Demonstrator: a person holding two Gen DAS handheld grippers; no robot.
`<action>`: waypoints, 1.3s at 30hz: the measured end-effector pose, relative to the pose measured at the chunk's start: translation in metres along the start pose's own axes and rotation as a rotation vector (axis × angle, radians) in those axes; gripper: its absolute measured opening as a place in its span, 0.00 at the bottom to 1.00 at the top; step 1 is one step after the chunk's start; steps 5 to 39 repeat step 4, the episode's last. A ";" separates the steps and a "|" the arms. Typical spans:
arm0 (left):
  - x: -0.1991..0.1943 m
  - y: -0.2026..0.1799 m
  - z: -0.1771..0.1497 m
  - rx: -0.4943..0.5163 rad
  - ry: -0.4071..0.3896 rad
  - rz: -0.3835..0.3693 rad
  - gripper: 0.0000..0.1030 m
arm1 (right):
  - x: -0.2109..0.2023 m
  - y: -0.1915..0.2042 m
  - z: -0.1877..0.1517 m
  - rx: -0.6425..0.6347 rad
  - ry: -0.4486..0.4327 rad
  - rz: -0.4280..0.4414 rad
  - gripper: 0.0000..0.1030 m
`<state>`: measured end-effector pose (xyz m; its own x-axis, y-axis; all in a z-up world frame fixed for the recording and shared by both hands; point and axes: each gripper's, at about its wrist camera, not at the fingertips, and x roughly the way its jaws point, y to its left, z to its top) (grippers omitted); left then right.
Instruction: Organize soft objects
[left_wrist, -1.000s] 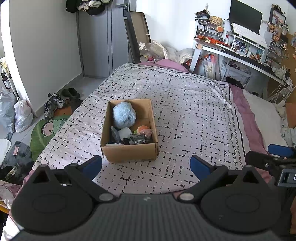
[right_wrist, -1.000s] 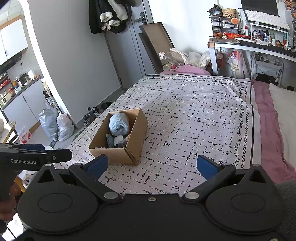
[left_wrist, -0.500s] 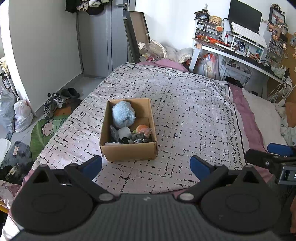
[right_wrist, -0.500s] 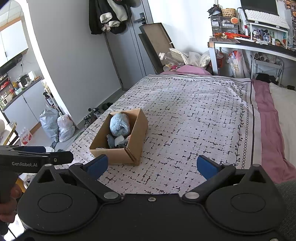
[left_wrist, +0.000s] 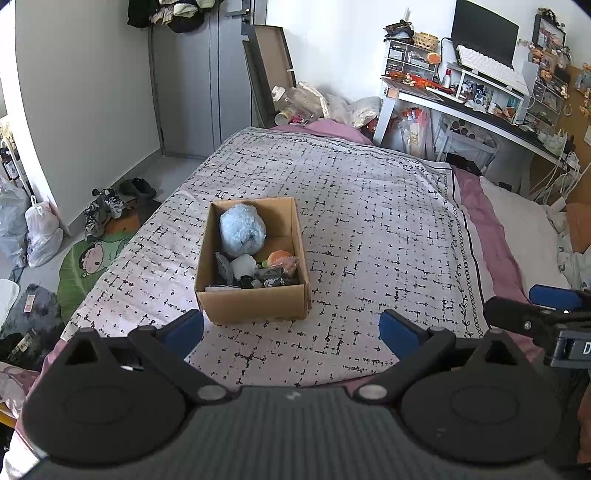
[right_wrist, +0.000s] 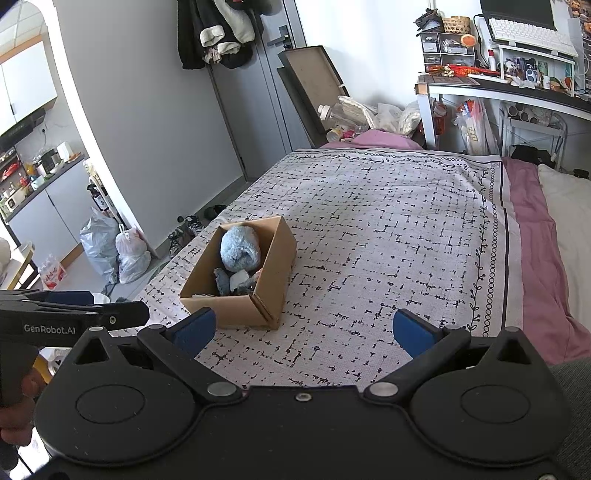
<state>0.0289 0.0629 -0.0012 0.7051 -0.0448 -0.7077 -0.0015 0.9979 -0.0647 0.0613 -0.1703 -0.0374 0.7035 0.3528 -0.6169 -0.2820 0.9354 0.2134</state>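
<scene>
Two grippers, my left gripper (left_wrist: 291, 326) and right gripper (right_wrist: 301, 330), gape empty; one box (left_wrist: 255, 304) ahead holds one blue plush ball (left_wrist: 242, 229).

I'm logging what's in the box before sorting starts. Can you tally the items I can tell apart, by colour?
In the cardboard box, as far as can be told:
Light blue plush: 1
White piece: 1
Orange piece: 1
Dark grey or black pieces: tangled, uncountable
Total distinct: 3

A bed (left_wrist: 369, 192) with a patterned spread filled the frame's centre. A grey door (left_wrist: 192, 74) stood upper left, a cluttered white desk (left_wrist: 461, 107) upper right. Shoes (left_wrist: 107, 206) and bags (left_wrist: 40, 232) lay on the floor at left.
</scene>
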 end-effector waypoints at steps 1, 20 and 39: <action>-0.001 0.000 -0.001 0.001 -0.005 -0.009 0.98 | 0.000 0.000 0.000 0.001 0.000 0.000 1.00; -0.003 -0.002 -0.001 0.012 -0.015 -0.015 0.98 | 0.000 0.000 0.000 0.002 -0.001 0.001 1.00; -0.003 -0.002 -0.001 0.012 -0.015 -0.015 0.98 | 0.000 0.000 0.000 0.002 -0.001 0.001 1.00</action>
